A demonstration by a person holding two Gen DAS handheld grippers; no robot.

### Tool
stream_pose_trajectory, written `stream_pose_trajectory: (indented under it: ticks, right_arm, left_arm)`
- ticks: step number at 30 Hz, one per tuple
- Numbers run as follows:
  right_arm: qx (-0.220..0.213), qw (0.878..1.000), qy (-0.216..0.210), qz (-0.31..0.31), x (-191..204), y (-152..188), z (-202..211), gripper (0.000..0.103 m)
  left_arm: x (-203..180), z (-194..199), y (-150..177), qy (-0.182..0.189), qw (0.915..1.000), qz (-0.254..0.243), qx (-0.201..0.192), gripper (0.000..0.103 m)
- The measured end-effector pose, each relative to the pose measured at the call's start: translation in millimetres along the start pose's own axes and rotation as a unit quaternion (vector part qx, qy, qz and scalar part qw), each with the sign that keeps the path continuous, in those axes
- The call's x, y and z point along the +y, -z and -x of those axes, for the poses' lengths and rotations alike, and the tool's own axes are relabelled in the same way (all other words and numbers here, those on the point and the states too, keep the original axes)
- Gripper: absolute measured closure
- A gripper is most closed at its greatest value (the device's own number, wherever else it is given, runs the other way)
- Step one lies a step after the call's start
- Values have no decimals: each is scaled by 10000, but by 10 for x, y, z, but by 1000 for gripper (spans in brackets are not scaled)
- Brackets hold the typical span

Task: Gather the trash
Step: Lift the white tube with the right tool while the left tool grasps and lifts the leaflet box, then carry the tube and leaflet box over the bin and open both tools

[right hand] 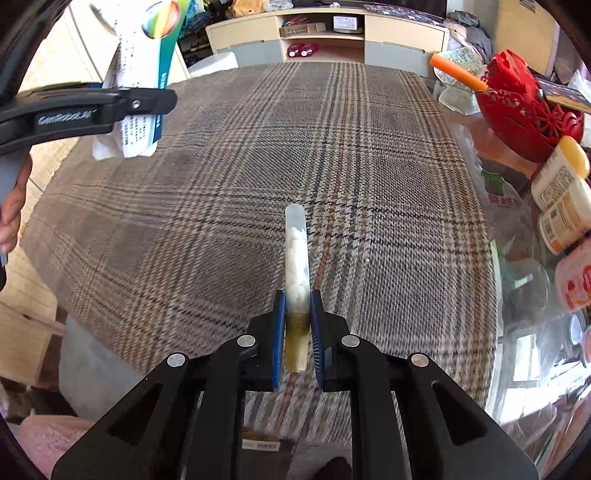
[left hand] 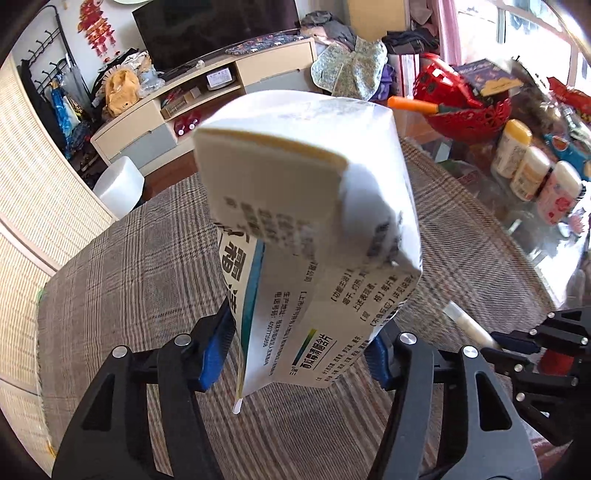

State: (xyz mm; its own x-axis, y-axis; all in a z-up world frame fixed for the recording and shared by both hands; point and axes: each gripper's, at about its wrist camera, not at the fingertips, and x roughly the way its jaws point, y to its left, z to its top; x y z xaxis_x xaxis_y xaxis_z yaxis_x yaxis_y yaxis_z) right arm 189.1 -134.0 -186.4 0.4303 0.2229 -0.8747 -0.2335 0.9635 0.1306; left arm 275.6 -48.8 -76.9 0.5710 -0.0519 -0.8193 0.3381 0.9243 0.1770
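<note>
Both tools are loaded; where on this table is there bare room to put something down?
The brown plaid tablecloth is bare across its middle and far end, from the white printed carton in the left tool across to the glass strip. That right edge is crowded: red lattice basket, cream plastic bottles.

This is a lived-in home sitting room. A long cream and grey media cabinet (left hand: 192,107) stands under a dark flat television (left hand: 214,29), a black wall coat rack (left hand: 44,74) holds hanging things, and piled clothes (left hand: 343,48) sit beside it. A brown plaid woven cloth (right hand: 332,177) covers the table, next to a red openwork plastic basket (right hand: 524,110)
</note>
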Motion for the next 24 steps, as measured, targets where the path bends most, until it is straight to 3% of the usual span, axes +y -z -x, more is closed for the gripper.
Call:
stream_pose_trajectory:
  ticks: [8,14,24]
  right_arm:
    - [-432,9990,61,-17,190,297,744,88]
    - [-761,9971,82,33,362,718,1279,88]
    - [-834,9964,-140,-61,571,1590,1575,88]
  left_arm:
    - [-233,840,560,368,9986,369,-95,44]
    - [-409,1369,1108,649,9944,789,-263,43]
    - [-682,1599,2101,973,9883,1162,-190,43]
